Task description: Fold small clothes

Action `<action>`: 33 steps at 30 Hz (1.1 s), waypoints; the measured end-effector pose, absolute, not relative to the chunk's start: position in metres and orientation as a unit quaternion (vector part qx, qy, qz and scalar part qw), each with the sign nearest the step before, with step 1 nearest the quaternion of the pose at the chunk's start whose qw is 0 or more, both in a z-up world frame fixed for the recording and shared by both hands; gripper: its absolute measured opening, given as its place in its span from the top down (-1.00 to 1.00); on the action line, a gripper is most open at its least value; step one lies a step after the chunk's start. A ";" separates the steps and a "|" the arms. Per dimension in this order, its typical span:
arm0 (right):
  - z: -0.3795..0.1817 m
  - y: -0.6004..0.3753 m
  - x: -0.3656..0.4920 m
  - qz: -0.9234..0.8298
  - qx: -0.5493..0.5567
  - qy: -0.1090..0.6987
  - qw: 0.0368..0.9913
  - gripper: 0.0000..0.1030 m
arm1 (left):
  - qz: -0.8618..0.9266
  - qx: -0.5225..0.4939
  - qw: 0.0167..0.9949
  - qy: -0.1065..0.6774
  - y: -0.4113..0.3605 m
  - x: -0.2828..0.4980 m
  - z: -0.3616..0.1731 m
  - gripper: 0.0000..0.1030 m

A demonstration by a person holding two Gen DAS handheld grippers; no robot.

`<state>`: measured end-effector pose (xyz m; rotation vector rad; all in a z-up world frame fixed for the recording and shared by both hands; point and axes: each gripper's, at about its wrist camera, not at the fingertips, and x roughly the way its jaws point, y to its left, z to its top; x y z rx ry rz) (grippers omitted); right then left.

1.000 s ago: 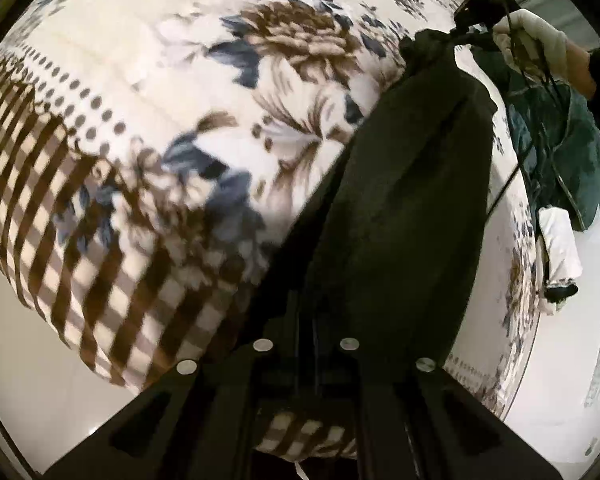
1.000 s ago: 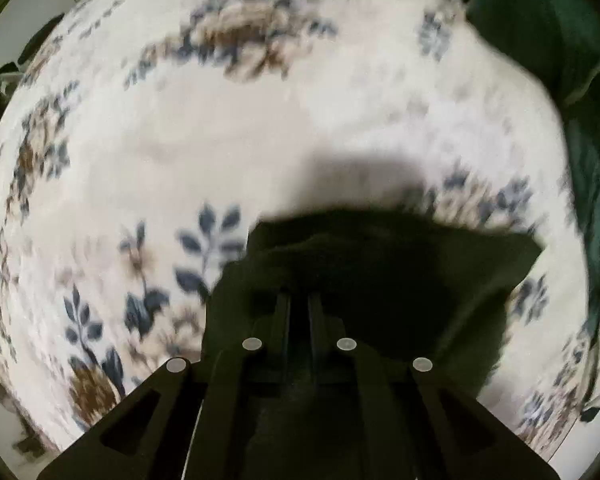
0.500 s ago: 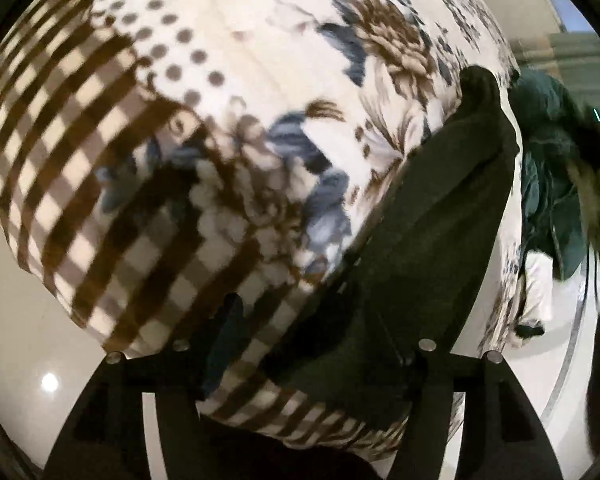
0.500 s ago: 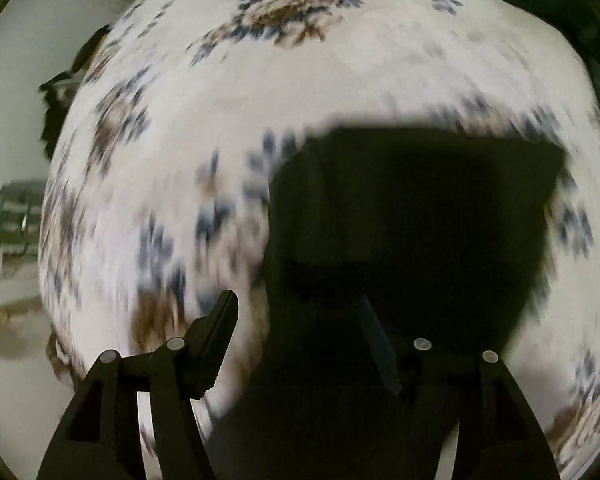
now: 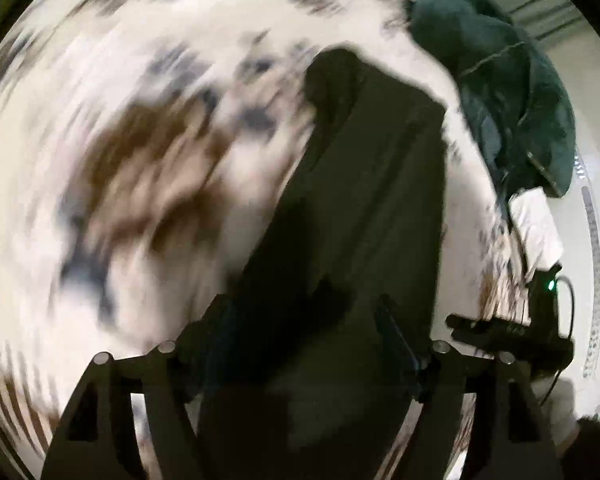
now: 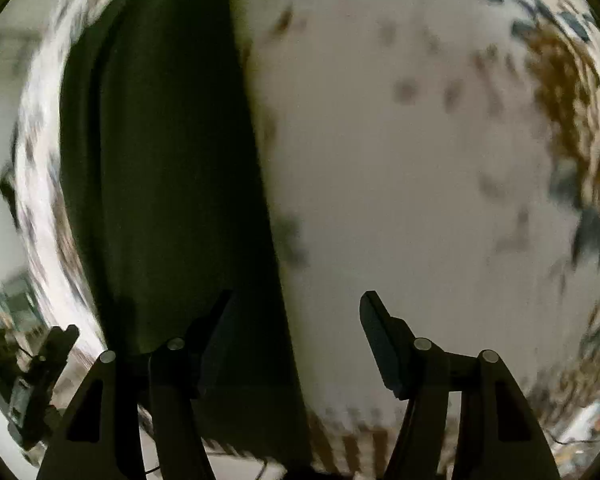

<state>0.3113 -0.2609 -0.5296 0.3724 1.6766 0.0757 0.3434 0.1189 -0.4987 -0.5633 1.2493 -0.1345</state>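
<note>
A dark garment (image 5: 364, 200) lies flat as a long folded strip on the floral blanket (image 5: 120, 168). My left gripper (image 5: 302, 320) hovers over the strip's near end. Its jaws are opening, the cloth lies below them and the pads do not press on it. In the right wrist view the same dark garment (image 6: 160, 160) runs up the left side. My right gripper (image 6: 298, 320) stands open above its edge, left finger over the cloth, right finger over bare blanket (image 6: 420, 160). Both views are blurred by motion.
A heap of teal clothing (image 5: 500, 88) lies at the blanket's far right, with a white item (image 5: 536, 224) below it. The other gripper (image 5: 504, 330) shows at the right edge, and likewise at the lower left (image 6: 40, 380). Pale floor borders the blanket.
Both grippers were shut on the dark garment and have opened and let it go. It now lies flat on the blanket. Both hands have swept sideways and rolled.
</note>
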 end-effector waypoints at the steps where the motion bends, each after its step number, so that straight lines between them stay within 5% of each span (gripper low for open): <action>1: -0.528 -0.264 0.321 0.032 0.176 0.728 0.661 -0.27 | -0.071 -0.262 0.775 0.571 0.117 0.371 -0.495 -0.40; 10: -0.529 -0.275 0.469 0.066 0.259 0.657 0.705 -0.27 | -0.054 -0.222 0.778 0.585 0.102 0.558 -0.538 -0.34; 11: -0.532 -0.275 0.485 0.068 0.268 0.656 0.702 -0.27 | -0.057 -0.214 0.779 0.587 0.097 0.567 -0.544 -0.21; 12: -0.536 -0.277 0.500 0.073 0.279 0.655 0.698 -0.27 | -0.071 -0.201 0.782 0.586 0.091 0.580 -0.552 0.72; 13: -0.540 -0.280 0.510 0.080 0.289 0.653 0.696 -0.27 | -0.075 -0.185 0.783 0.590 0.088 0.585 -0.556 0.82; 15: -0.550 -0.280 0.530 0.090 0.309 0.653 0.685 -0.24 | -0.080 -0.152 0.790 0.589 0.083 0.591 -0.558 0.83; 17: -0.560 -0.276 0.542 0.099 0.312 0.659 0.677 0.40 | -0.082 -0.151 0.794 0.583 0.091 0.588 -0.562 0.83; 21: -0.568 -0.276 0.552 0.090 0.313 0.658 0.679 0.62 | -0.084 -0.210 0.783 0.580 0.114 0.589 -0.573 0.82; 26: -0.560 -0.281 0.555 0.076 0.290 0.670 0.679 0.63 | -0.092 -0.235 0.771 0.584 0.115 0.585 -0.563 0.75; 28: -0.551 -0.280 0.559 0.084 0.277 0.675 0.679 0.59 | -0.109 -0.256 0.758 0.590 0.116 0.579 -0.557 0.18; 29: -0.547 -0.278 0.564 0.093 0.274 0.680 0.674 0.55 | -0.115 -0.265 0.755 0.589 0.116 0.572 -0.554 0.11; 31: -0.541 -0.274 0.561 0.105 0.259 0.695 0.663 0.03 | -0.123 -0.253 0.756 0.590 0.109 0.557 -0.551 0.11; 33: -0.544 -0.268 0.552 0.117 0.265 0.704 0.649 -0.03 | -0.122 -0.220 0.761 0.598 0.100 0.547 -0.553 0.24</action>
